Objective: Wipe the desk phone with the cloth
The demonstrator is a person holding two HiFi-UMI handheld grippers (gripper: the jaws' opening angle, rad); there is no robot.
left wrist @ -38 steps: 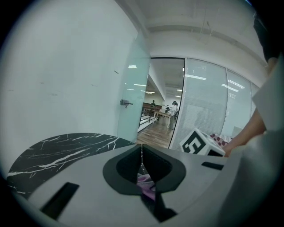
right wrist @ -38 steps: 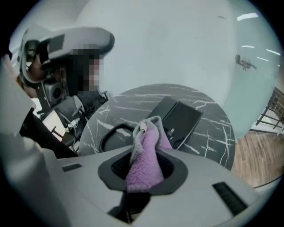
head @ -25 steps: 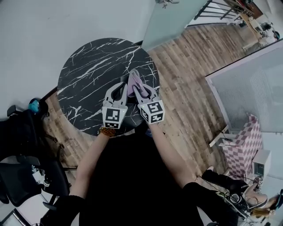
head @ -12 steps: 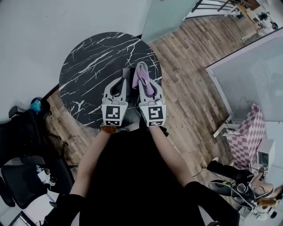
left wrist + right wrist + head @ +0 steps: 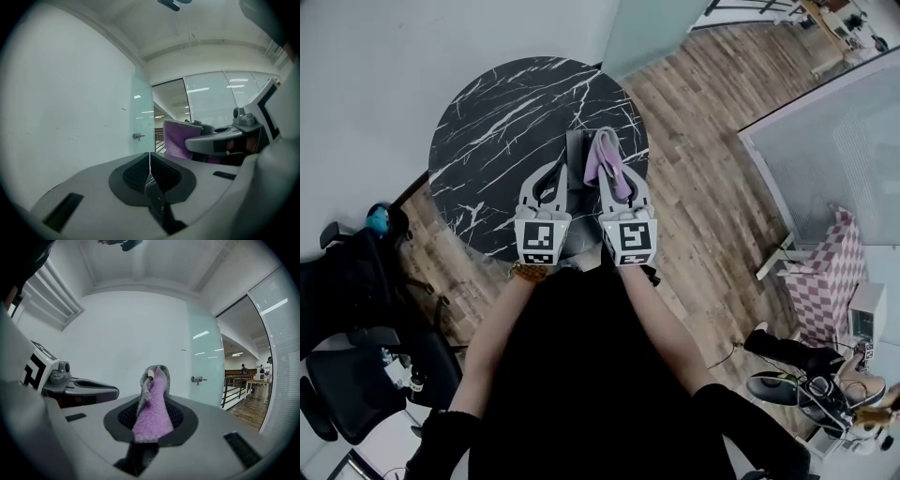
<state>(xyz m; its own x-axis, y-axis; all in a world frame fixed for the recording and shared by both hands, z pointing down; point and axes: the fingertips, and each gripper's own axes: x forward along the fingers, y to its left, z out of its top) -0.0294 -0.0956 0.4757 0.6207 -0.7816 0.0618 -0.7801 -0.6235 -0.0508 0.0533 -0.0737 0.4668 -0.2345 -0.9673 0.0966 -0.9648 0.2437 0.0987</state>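
Note:
In the head view both grippers hover side by side over the near edge of a round black marble table [image 5: 502, 103]. My right gripper [image 5: 615, 176] is shut on a purple cloth [image 5: 603, 155] that sticks out past its tips; in the right gripper view the cloth [image 5: 152, 404] stands pinched between the pads. My left gripper [image 5: 553, 176] is shut with nothing in it, its pads meeting in the left gripper view [image 5: 150, 161]. A dark grey object [image 5: 573, 148], apparently the desk phone, shows between the grippers and is mostly hidden.
Black office chairs [image 5: 356, 309] and a blue item [image 5: 379, 217] stand left of the table. Wooden floor [image 5: 703, 178] runs to the right, with a frosted glass partition [image 5: 834, 150] and a pink checkered box [image 5: 825, 291]. A white wall and a glass door [image 5: 140, 117] lie beyond.
My right gripper has straightened and shifted slightly right, carrying the cloth with it. The left gripper has stayed about where it was, still shut.

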